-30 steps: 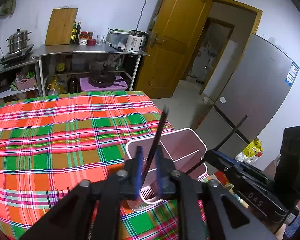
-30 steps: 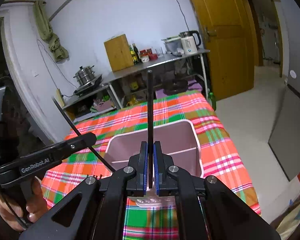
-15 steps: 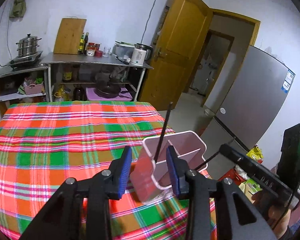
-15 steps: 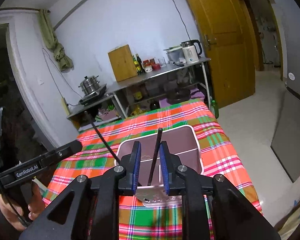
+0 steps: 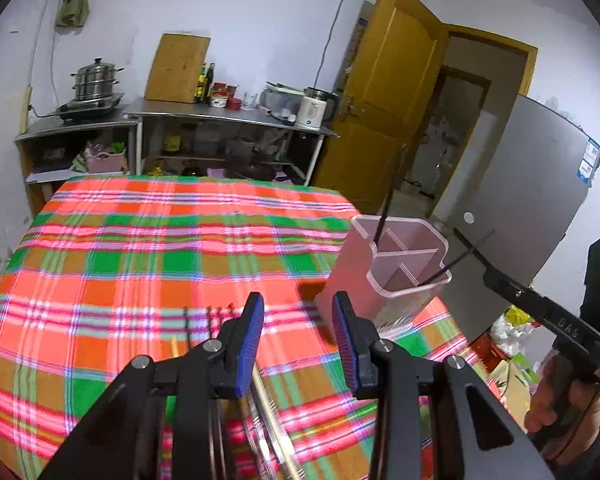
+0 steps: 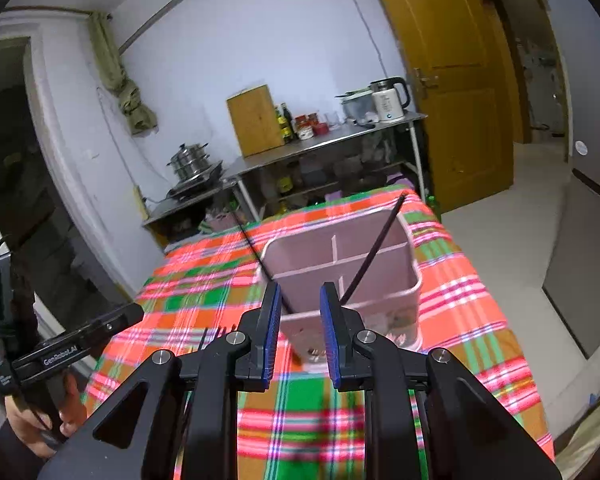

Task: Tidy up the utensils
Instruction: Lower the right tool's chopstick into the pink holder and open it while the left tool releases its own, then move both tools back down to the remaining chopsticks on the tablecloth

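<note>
- At the right edge of the plaid-covered table (image 5: 148, 256), just beyond both tools, stands the pink holder (image 6: 342, 264), a thin-walled plastic tub with rounded corners and white dividers that split it into compartments.
- Two black chopsticks already lean inside it: one (image 6: 374, 252) slants toward the right rim, the other (image 6: 256, 252) over the left rim. That part of the sorting looks done.
- Work remains, I judge: more utensils (image 5: 214, 320), slim dark sticks or tines plus paler bamboo-like ones, lie flat on the cloth near the left gripper (image 5: 298, 334).
- Left gripper's jaws are spread wide, holding nothing; its blue ribbed pads (image 5: 252, 334) are bare.
- Right gripper (image 6: 300, 334) is likewise spread and unloaded, hovering just short of the holder.
- Cloth is soft, woven, in bright orange, green and pink.
</note>
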Available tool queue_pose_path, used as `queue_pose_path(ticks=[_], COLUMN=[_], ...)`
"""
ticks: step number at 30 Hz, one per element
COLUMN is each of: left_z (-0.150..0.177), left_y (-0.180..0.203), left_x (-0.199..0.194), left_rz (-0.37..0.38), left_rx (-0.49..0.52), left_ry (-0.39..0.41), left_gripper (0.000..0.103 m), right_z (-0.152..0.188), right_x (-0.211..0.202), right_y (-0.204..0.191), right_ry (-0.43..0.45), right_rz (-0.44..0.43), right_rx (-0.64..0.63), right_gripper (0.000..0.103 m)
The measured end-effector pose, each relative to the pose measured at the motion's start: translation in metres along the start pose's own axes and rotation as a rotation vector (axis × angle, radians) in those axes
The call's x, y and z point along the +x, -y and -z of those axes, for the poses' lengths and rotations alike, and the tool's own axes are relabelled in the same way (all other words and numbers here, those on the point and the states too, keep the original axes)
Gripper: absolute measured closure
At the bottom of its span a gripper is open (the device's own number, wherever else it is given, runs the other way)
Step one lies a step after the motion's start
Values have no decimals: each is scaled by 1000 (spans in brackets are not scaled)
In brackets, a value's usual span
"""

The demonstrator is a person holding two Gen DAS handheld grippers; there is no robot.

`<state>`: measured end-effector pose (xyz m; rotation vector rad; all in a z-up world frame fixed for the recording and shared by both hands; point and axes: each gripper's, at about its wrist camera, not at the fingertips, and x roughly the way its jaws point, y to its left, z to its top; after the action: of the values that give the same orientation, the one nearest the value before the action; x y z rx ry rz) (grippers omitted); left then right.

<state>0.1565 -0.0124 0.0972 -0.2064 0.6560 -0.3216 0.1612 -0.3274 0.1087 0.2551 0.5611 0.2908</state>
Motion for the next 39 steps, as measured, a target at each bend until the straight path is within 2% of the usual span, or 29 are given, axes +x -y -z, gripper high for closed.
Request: queue_pose_path(ticks=[10,16,27,31,39], left_z=[50,68,80,79,76], left_y=[-32,-52,-81,-90,-100], left_x=[-8,-6,29,43,73], left_rz=[-70,-99,-144,-148,-157], left_rx=[-19,-61,-109,-123,-122], left_ry=[-46,-79,-164,-188,-239], left_gripper=[66,66,67,68,77], right_z=[46,66,94,99,101], right_x=[20,33,73,88,124], right_y=[-34,-51,-70,-76,-92], right_ry=[-101,-153,-273,-307,-356], right_rz=[-70,-93,-109,-112,-127], right_rx=[-63,-84,-105,-117,-136], right_gripper=[82,82,83,87,96])
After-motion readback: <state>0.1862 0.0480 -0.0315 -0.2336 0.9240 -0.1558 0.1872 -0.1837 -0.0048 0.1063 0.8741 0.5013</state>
